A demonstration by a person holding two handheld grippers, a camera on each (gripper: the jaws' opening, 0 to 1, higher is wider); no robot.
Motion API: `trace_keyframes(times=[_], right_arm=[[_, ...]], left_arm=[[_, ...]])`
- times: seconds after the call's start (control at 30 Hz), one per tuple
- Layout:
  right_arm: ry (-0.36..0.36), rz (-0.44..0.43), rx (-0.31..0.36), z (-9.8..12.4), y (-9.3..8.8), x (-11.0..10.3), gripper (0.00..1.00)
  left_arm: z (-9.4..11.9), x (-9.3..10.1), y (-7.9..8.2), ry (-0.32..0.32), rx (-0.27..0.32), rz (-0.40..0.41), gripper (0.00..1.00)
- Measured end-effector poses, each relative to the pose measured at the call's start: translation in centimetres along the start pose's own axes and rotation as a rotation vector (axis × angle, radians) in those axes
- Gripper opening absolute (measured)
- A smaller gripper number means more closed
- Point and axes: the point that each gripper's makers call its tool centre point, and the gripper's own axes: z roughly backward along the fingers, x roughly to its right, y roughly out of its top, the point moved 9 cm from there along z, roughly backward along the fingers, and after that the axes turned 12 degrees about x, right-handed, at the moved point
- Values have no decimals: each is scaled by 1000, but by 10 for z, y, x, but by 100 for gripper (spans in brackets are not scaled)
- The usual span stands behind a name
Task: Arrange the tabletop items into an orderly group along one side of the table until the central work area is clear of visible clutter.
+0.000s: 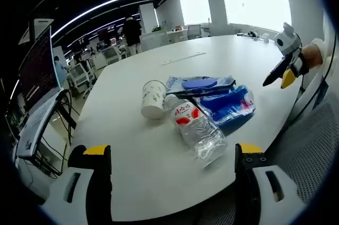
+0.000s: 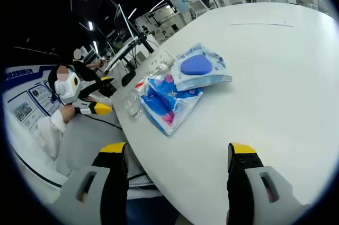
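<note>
Both the left gripper point(image 1: 172, 156) and right gripper point(image 2: 177, 153) hang apart, empty, over the worktop point(image 1: 159, 177); beside the water bottle point(image 1: 196, 127) lie a paper cup point(image 1: 153, 98) and blue packets point(image 1: 228, 103).

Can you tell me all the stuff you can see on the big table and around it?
Table: one, white, under everything.
Cup: one, white paper, lying on its side by the bottle.
Bottle: one, clear plastic with red-and-white label, lying on its side near the table edge.
Blue packet: one, clear wrap with blue and pink inside, beside the bottle.
Pale packet: one, light blue with a dark blue oval, behind the blue packet.
Monitor: one, dark, left of the table.
Left gripper: black and yellow jaws, open, empty.
Right gripper: black and yellow jaws, open, empty.
</note>
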Motion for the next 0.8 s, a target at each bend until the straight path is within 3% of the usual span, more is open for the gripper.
trace_keyframes(times=[0.8], right_arm=[[-14,-61,5,4,-9,6,75]], left_arm=[[0,-1,-3,-4,-23,-23,100]])
